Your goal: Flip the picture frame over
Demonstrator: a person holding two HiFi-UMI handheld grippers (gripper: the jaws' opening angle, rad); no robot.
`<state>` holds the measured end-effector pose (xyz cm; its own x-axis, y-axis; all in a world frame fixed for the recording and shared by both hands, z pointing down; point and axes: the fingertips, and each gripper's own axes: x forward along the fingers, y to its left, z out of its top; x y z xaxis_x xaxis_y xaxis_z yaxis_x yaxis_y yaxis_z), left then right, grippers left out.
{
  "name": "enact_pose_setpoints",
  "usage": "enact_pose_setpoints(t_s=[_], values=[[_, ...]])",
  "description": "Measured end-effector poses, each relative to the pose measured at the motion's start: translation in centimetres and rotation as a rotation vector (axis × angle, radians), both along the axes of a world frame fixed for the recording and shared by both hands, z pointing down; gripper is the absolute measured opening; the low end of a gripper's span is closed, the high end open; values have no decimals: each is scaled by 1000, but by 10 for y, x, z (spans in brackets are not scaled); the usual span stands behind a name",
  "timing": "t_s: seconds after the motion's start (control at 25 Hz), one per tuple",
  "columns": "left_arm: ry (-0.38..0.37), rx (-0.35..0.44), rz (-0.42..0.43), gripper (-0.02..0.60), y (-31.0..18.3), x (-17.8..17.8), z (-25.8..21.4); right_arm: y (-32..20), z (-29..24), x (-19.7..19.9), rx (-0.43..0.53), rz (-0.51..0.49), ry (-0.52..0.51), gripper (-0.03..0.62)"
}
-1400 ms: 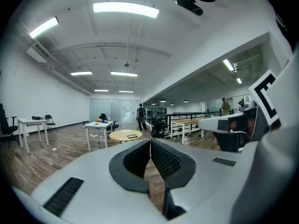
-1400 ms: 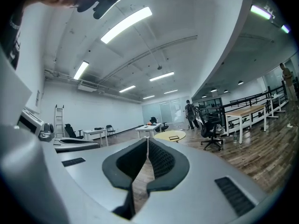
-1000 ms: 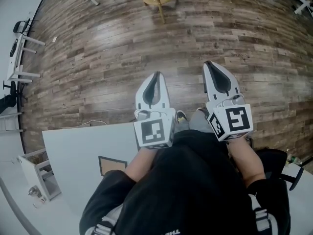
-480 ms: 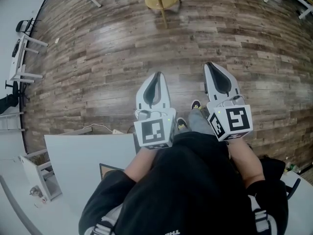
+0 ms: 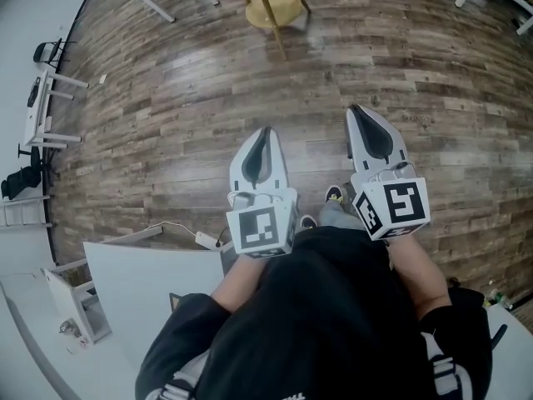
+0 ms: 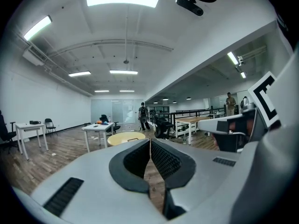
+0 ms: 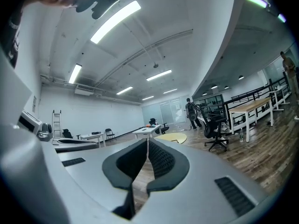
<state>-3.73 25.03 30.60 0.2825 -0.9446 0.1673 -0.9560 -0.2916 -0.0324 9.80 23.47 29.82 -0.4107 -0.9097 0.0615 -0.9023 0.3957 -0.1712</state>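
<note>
Wood floor (image 6: 60, 149), person (image 6: 142, 116) beyond left tongs (image 6: 150, 143)

Left tool (image 5: 266, 130) and right tool (image 5: 357, 108) hover above the wooden floor (image 5: 166, 98).

I get bright, even light from the ceiling strip lights (image 6: 122, 0), and a pale glare lies on the wood floor (image 5: 191, 57). Every view bows strongly at its edges, and the corners go dark.
</note>
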Motion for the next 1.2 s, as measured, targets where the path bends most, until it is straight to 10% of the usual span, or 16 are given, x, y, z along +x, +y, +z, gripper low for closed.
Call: enact_pose_setpoints(t_s=[0.72,1.2], values=[[-31,-21,17,28,-64,31,4,-68,15,21,-31,-8,-37,23],[-10,3,21,28,-159,-23,12,-159,15,-32,-21,-3,19,23]])
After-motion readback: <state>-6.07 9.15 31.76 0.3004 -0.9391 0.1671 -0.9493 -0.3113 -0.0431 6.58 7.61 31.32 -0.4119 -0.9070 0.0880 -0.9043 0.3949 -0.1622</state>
